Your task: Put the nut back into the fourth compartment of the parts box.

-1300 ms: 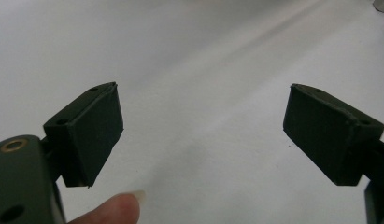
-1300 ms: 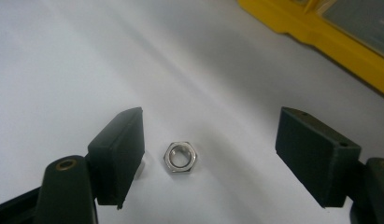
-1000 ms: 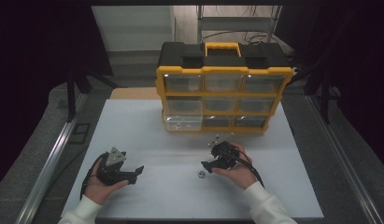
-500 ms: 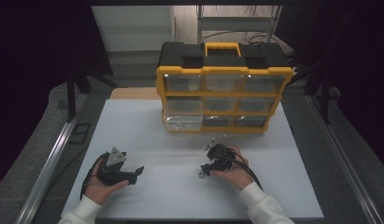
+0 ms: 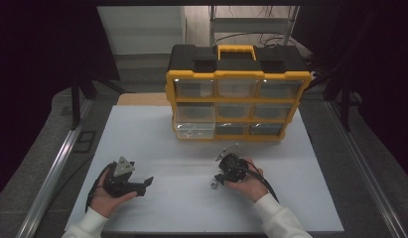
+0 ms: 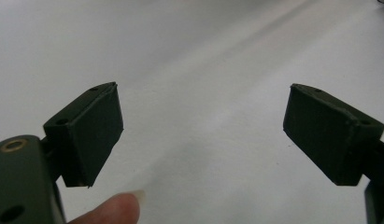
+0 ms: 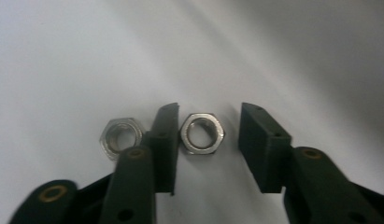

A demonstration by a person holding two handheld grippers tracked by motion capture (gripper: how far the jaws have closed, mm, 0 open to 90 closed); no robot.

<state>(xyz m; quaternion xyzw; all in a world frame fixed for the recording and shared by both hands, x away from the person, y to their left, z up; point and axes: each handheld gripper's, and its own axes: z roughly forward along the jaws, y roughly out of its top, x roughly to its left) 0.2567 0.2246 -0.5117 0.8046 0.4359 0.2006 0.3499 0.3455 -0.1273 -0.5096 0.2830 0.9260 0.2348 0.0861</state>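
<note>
So the right gripper (image 7: pixel 208 140) was down low over the white tabletop (image 5: pixel 191 208), and its jaws had just been closing in, with a steel hex nut (image 7: pixel 202 133) sitting flat between them. In the right gripper view the left jaw was right up against the nut, looked like touching it, while the right jaw was a little way off the other side, so the nut wasn't clamped, just bracketed in a narrowish gap. A second hex nut (image 7: pixel 120 137) lay flat just outside the left jaw, right beside it. From the high view you could see the right gripper (image 5: pixel 222 174) at the near right part of the tabletop, tipped down, with something small and shiny at its tip, too tiny there to make out as one nut or two.

The left gripper (image 6: pixel 203 130) had its jaws spread wide with nothing between them, only bare tabletop under it, and a fingertip (image 6: pixel 112 210) peeked in at the bottom of its view. In the high view it (image 5: pixel 137 184) rested in the left hand (image 5: pixel 109 201) at the near left, well apart from the right one.

At the far side of the tabletop stood a yellow and black drawer organizer (image 5: pixel 236 96) with see-through drawers, the bottom left drawer (image 5: pixel 194 130) pulled out a bit.
</note>
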